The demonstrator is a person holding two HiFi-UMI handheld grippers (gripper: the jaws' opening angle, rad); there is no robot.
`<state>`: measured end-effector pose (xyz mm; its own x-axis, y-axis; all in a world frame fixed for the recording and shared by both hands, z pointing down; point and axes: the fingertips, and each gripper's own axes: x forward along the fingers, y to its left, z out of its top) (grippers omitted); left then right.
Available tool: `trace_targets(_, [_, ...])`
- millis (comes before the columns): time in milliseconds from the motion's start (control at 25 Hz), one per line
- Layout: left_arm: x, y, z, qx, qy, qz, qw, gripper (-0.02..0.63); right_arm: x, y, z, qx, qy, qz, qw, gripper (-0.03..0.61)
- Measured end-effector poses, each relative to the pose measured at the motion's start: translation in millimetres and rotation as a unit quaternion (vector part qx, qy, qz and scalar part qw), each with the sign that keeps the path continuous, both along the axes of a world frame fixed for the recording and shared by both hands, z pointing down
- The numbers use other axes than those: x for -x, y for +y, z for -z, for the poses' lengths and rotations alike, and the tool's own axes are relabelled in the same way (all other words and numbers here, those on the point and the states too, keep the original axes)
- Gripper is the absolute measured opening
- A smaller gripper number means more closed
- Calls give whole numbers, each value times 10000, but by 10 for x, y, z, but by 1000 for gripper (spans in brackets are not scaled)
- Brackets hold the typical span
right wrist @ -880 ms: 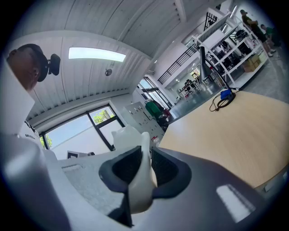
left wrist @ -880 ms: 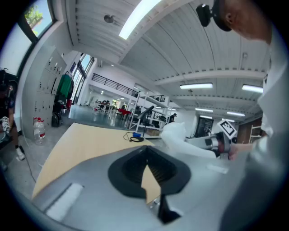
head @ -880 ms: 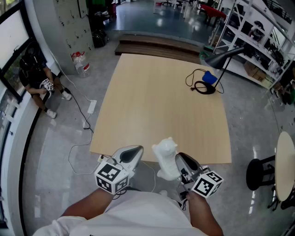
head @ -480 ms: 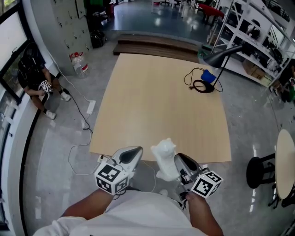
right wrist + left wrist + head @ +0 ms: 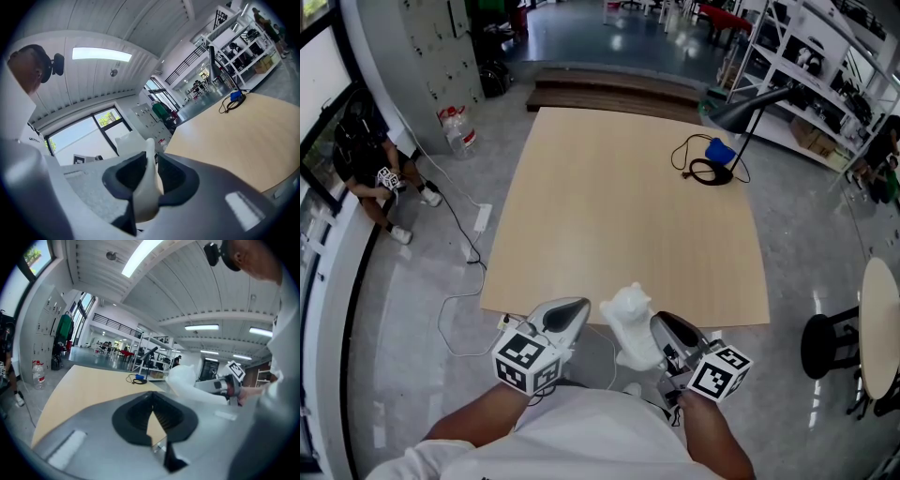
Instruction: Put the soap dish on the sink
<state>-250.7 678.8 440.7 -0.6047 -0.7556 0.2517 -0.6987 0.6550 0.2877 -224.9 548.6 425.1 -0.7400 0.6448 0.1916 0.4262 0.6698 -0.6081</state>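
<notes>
The soap dish (image 5: 630,323) is a white moulded piece held upright over the near edge of the wooden table (image 5: 619,206). My right gripper (image 5: 667,326) is shut on it; in the right gripper view the dish (image 5: 143,187) is pinched between the dark pads of that gripper (image 5: 149,159). My left gripper (image 5: 572,307) hovers just left of the dish, apart from it, its jaws shut with nothing between them. The left gripper view shows the closed tips of my left gripper (image 5: 152,397) and the dish (image 5: 185,378) off to the right. No sink shows in any view.
A black desk lamp (image 5: 750,108) with a coiled cable and a blue object (image 5: 722,150) stands at the table's far right. A person sits on the floor at the left (image 5: 370,159). A round table (image 5: 881,319) and a stool (image 5: 830,352) stand to the right, with shelving behind them.
Both grippers keep their places in front of my body. The dish has shifted slightly to the left in the head view, still held by the right gripper.
</notes>
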Motion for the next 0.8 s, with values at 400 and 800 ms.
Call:
trace_targets(400, [-29,28,3,19,-26,-23,10000,8,-35,-2,17,98,3,-37,9999,83])
trace_targets(800, [-44,96,7,-24,-31,-84,10000,8,-89,34,16,166,39,-207,9996,83])
